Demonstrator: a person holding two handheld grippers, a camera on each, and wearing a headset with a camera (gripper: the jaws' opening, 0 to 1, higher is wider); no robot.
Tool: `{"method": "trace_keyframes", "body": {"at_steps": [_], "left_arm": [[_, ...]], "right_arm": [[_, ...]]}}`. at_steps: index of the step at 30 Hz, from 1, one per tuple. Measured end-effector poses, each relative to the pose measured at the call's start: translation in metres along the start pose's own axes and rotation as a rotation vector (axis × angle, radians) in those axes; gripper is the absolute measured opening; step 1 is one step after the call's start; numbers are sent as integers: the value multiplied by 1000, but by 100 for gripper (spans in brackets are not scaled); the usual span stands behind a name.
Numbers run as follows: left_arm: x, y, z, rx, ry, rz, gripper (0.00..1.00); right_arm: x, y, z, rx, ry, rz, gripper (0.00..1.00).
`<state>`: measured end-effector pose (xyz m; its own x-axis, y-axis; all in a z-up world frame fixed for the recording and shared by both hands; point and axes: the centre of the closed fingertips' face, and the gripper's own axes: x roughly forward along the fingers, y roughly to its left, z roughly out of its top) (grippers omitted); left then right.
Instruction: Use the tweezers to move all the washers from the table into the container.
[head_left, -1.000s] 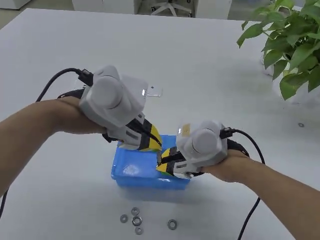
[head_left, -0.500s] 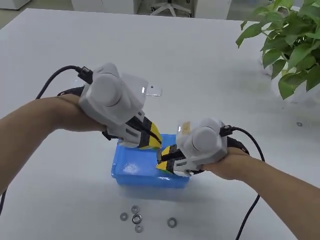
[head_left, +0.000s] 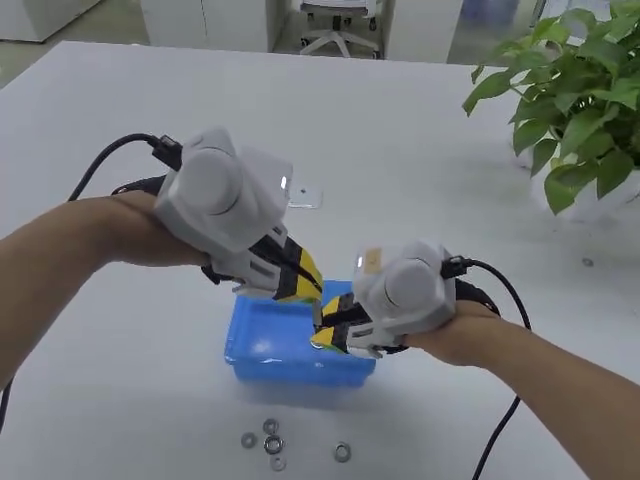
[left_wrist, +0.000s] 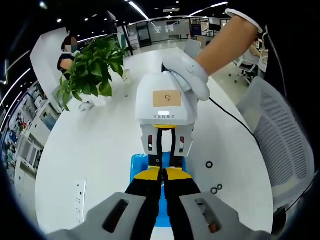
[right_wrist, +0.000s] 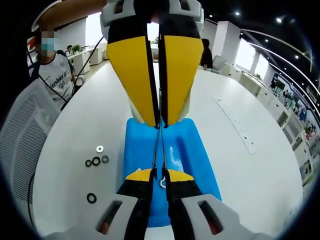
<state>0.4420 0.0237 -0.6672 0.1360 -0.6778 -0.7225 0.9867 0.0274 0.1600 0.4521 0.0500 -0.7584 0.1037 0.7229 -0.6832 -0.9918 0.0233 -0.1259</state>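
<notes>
The washers (head_left: 270, 440) lie in a small cluster on the bench (head_left: 400, 150) just in front of the container (head_left: 300, 371), on the person's side, with one more (head_left: 342, 453) a little apart from the rest. None of them touches the container.

In the right gripper view one small ring (right_wrist: 162, 183) sits over the container's blue floor at the end of the tweezers (right_wrist: 159, 140). Whether it is pinched there or already lies inside cannot be told.

The tweezers run between the two grippers above the container. The left gripper (head_left: 305, 285) has its fingers narrow and clamped on one end, which seems to steady the tool. The right gripper (head_left: 328, 335) faces it with fingers also narrow, closed about the tweezers' two arms near the ring, probably to work the pinch. How hard they press cannot be told.

Both grippers hang over the container, so anything let go should fall inside. Judging by the cluster, most of the job is yet to do.

A potted plant (head_left: 570, 110) stands well beyond the container, to the person's right.
</notes>
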Motion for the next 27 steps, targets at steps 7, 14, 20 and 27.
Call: {"method": "trace_keyframes", "body": {"at_steps": [7, 14, 20, 27], "left_arm": [[-11, -8, 11, 11, -3, 12, 5], [-19, -19, 20, 23, -1, 19, 5], [-22, -28, 27, 33, 1, 22, 5], [-22, -40, 35, 41, -4, 19, 5]], "right_arm": [[-11, 6, 11, -16, -9, -21, 11], [-21, 15, 18, -31, -13, -35, 12], [-28, 23, 21, -35, -17, -44, 12], [-36, 34, 20, -37, -18, -59, 12]]}}
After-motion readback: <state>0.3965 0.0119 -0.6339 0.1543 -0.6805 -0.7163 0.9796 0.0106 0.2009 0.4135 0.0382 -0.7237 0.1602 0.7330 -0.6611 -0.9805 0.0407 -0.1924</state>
